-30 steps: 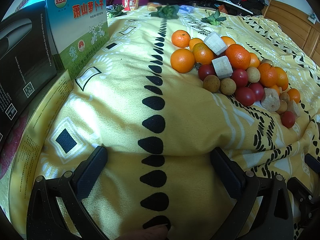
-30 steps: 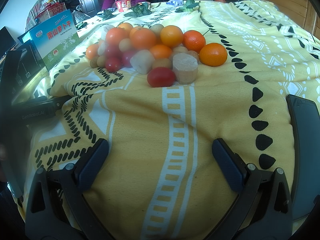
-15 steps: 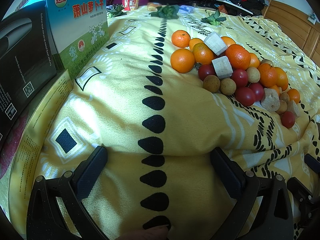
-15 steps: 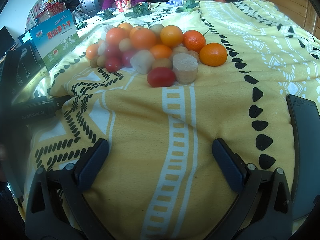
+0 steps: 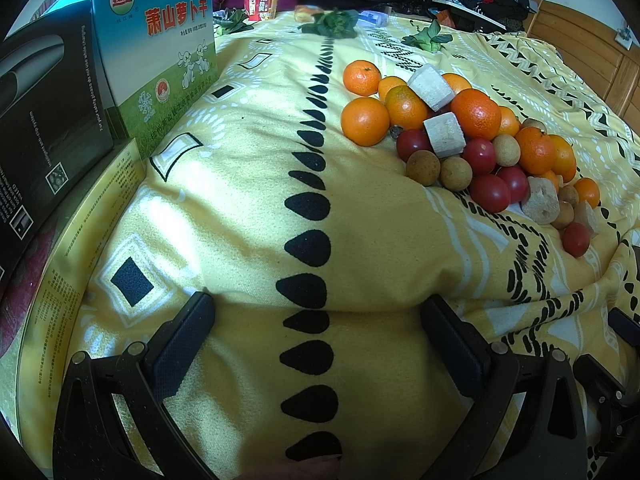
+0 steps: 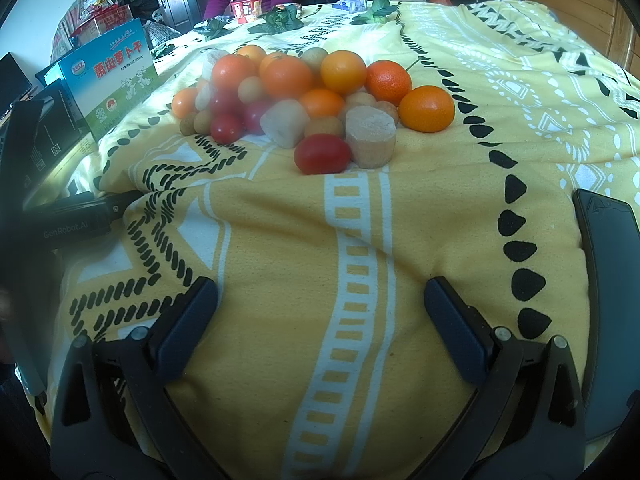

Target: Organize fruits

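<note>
Nothing's budged since a second ago, same pile, same spot, both views match. Big yellow patterned blanket [image 5: 248,184] covers the bed, and the fruit pile [image 5: 468,136] sits in one heap on it, ahead and to the right of the left gripper [image 5: 316,332], straight ahead of the right gripper [image 6: 320,312]. From the left wrist view the heap runs as a long band, far-left down to near-right. Both tongs are spread wide with nothing between the pads, resting low over the blanket.

The blue-green box [image 5: 160,52] at left has red Chinese characters on it that look like 萧山萝卜干, and it stands upright beside a black box [image 5: 52,120] with small white print I can't read. The left gripper's body shows "GenRobot.AI" in the right wrist view. A dark phone [image 6: 612,280] lies flat at right. The nearest red tomato [image 6: 322,154] lies long axis left-right, touching a beige cut chunk [image 6: 370,136].
</note>
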`<action>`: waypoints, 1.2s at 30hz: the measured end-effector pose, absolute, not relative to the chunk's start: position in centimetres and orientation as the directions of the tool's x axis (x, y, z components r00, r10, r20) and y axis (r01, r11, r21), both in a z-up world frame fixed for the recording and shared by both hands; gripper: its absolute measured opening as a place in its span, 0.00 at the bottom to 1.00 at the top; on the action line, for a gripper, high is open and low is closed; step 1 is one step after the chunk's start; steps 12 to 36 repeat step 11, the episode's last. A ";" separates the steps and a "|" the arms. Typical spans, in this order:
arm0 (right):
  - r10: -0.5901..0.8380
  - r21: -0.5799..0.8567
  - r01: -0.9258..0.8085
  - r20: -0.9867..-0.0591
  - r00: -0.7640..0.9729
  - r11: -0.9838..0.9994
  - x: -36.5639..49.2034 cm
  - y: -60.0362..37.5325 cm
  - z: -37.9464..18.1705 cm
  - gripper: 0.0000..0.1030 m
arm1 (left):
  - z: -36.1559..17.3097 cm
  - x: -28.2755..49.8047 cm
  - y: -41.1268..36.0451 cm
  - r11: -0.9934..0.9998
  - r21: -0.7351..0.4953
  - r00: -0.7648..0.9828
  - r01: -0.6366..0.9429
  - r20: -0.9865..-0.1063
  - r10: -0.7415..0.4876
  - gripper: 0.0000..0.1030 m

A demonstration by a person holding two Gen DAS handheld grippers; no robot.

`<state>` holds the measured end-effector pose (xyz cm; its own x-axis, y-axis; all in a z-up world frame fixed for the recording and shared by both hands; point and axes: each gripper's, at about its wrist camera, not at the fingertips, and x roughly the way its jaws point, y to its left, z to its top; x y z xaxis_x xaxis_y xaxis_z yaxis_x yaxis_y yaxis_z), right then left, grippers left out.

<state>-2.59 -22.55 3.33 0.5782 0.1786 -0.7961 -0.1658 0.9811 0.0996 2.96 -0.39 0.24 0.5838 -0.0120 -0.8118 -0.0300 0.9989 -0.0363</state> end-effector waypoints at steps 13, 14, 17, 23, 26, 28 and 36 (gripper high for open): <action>0.179 0.100 -0.166 -0.796 0.578 0.981 -2.6 -22.5 3.3 1.00 | 0.3 2.9 -0.5 0.999 -0.036 0.588 -0.030 -0.809 -0.012 1.00; 0.179 0.100 -0.166 -0.796 0.578 0.981 -2.6 -22.5 3.3 1.00 | 0.3 2.9 -0.5 0.999 -0.036 0.588 -0.030 -0.809 -0.012 1.00; 0.179 0.100 -0.166 -0.796 0.578 0.981 -2.6 -22.5 3.3 1.00 | 0.3 2.9 -0.5 0.999 -0.036 0.588 -0.030 -0.809 -0.012 1.00; 0.179 0.100 -0.166 -0.796 0.578 0.981 -2.6 -22.5 3.3 1.00 | 0.3 2.9 -0.5 0.999 -0.036 0.588 -0.030 -0.809 -0.012 1.00; 0.179 0.100 -0.166 -0.796 0.578 0.981 -2.6 -22.5 3.3 1.00 | 0.3 2.9 -0.5 0.999 -0.036 0.588 -0.030 -0.809 -0.012 1.00; 0.179 0.100 -0.166 -0.796 0.578 0.981 -2.6 -22.5 3.3 1.00 | 0.3 2.9 -0.5 0.999 -0.036 0.588 -0.030 -0.809 -0.012 1.00; 0.179 0.100 -0.166 -0.796 0.578 0.981 -2.6 -22.5 3.3 1.00 | 0.3 2.9 -0.5 0.999 -0.036 0.588 -0.030 -0.809 -0.012 1.00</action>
